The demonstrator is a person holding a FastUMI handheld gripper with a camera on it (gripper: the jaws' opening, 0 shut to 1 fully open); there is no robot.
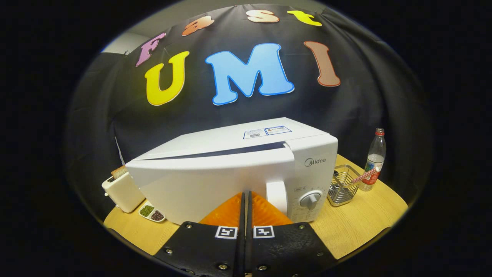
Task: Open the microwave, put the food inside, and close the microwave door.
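We see our gripper point(245, 200) with its jaws pressed together, holding nothing, right at the slightly open door of the big white box-shaped microwave point(230, 173) in the middle of the frame.

Jaws closed, tips against microwave point(230, 169) door, slightly ajar.

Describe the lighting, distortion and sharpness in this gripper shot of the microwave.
Gripper view: strong fisheye bend bows the microwave and the table edge; lighting is even on the microwave's front, dimmer toward the toaster; the bottle and wire basket stay sharp; the hand-held gripper fingers, closed together at the door, look slightly soft.
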